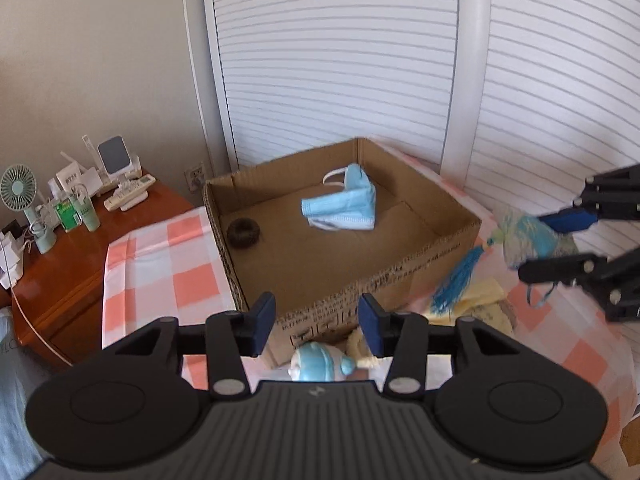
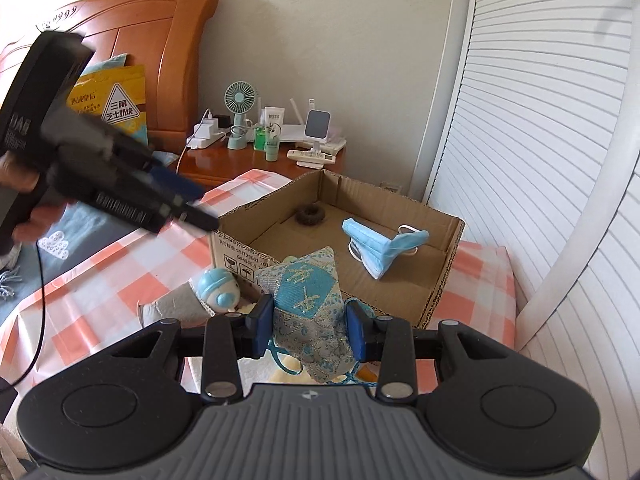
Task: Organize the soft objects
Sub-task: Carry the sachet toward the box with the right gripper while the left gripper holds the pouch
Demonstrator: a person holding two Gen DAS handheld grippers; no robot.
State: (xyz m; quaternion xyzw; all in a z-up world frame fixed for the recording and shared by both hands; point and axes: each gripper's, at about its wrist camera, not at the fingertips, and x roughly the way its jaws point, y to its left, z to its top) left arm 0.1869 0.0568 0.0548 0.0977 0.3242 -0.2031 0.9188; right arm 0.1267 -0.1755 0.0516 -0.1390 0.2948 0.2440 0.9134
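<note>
An open cardboard box (image 1: pixel 448 254) (image 2: pixel 444 280) sits on the checked bed cover. Inside lie a blue face mask (image 1: pixel 344 206) (image 2: pixel 378 246) and a dark hair scrunchie (image 1: pixel 243 233) (image 2: pixel 309 214). My right gripper (image 2: pixel 310 322) (image 1: pixel 560 240) is shut on a blue embroidered sachet (image 2: pixel 310 308) (image 1: pixel 528 238) with a blue tassel (image 1: pixel 456 284), held above the bed just outside the box. My left gripper (image 1: pixel 317 322) (image 2: pixel 196 208) is open and empty, above a small blue-hatted plush toy (image 1: pixel 318 362) (image 2: pixel 220 290) in front of the box.
A pale yellow cloth (image 1: pixel 480 300) lies on the bed beside the box. A wooden nightstand (image 1: pixel 72 264) (image 2: pixel 240 160) holds a small fan (image 2: pixel 239 98), bottles, chargers and remotes. White louvred doors (image 1: pixel 340 60) stand behind the box. A wooden headboard (image 2: pixel 152 32) is at the left.
</note>
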